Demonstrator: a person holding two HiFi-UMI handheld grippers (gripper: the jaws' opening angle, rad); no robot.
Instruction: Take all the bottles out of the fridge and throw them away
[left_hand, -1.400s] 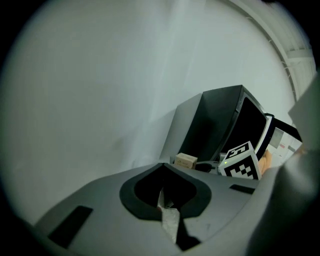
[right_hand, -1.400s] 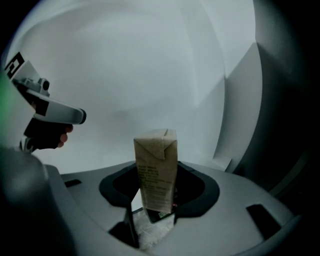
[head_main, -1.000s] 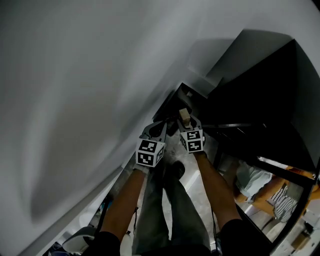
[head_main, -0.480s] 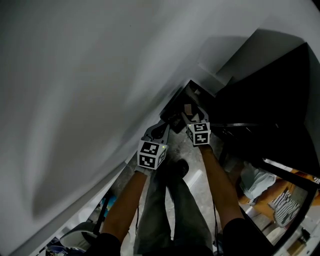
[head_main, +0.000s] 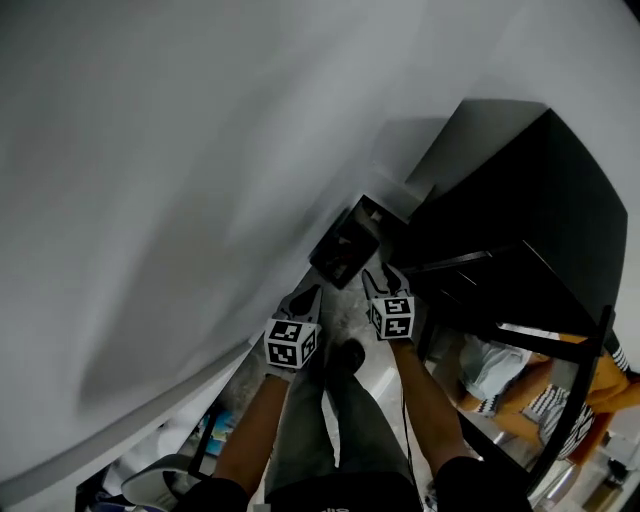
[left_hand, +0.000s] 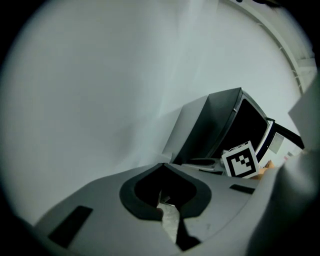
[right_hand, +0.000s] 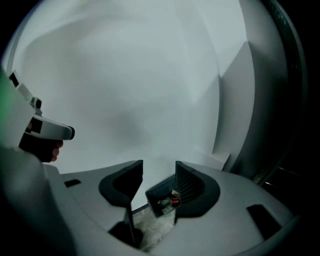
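A dark open-topped bin (head_main: 350, 245) stands on the floor against the white wall, just ahead of both grippers. In the right gripper view the bin (right_hand: 161, 196) shows between the jaws, with small red and pale bits of rubbish in it. My right gripper (head_main: 381, 282) (right_hand: 159, 167) hangs short of the bin; its jaws stand apart, are closing, and have nothing between them. My left gripper (head_main: 306, 298) (left_hand: 162, 167) is beside it, shut and empty. No bottle is in either gripper.
A big black cabinet (head_main: 520, 200) rises at the right, with a black frame (head_main: 560, 350) below it. The white wall (head_main: 180, 180) fills the left. The person's legs and shoes (head_main: 350, 355) stand on the grey floor behind the grippers.
The pale bottle held in the right gripper over the bin is gone from its jaws. Both grippers have drawn back from the bin toward the person.
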